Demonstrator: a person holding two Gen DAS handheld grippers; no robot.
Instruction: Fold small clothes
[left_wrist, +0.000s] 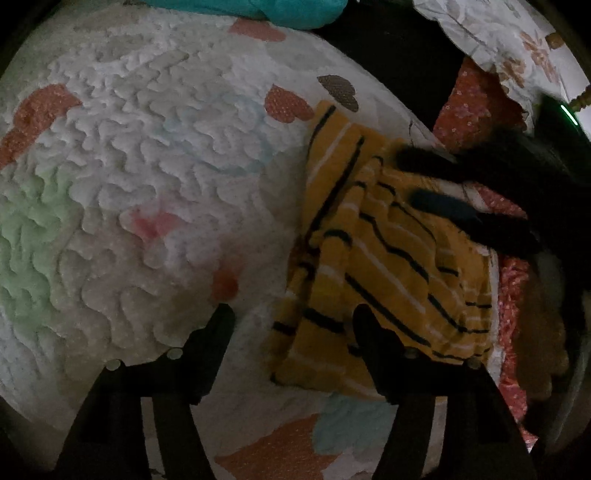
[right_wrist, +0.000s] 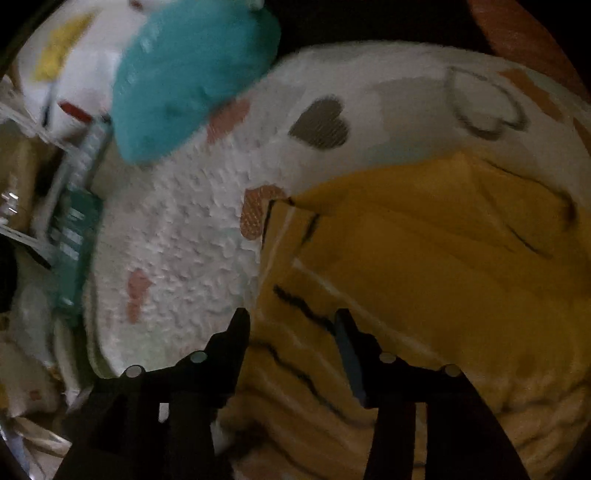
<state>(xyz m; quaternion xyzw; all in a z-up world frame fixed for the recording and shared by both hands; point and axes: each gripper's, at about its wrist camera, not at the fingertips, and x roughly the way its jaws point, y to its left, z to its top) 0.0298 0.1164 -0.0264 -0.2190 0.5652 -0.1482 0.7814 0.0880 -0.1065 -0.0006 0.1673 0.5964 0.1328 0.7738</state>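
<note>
A small yellow garment (left_wrist: 388, 240) with dark and white stripes lies folded and rumpled on the white heart-print quilt (left_wrist: 147, 147), right of centre. My left gripper (left_wrist: 291, 321) hovers open at the garment's near left edge: its right finger is over the cloth, its left finger over bare quilt, and nothing is pinched. My right gripper (left_wrist: 412, 177), blurred, reaches in from the right above the garment's far part. In the right wrist view that gripper (right_wrist: 291, 321) stands open over the yellow garment (right_wrist: 424, 258), with striped cloth beneath the gap and no grip on it.
A teal cloth (left_wrist: 295, 11) lies bunched at the quilt's far edge, and shows again as the teal cloth (right_wrist: 192, 74). Orange floral fabric (left_wrist: 476, 107) and a pale flowered sheet (left_wrist: 517, 37) lie to the right. A teal box (right_wrist: 74, 236) and clutter sit beyond the quilt (right_wrist: 192, 229).
</note>
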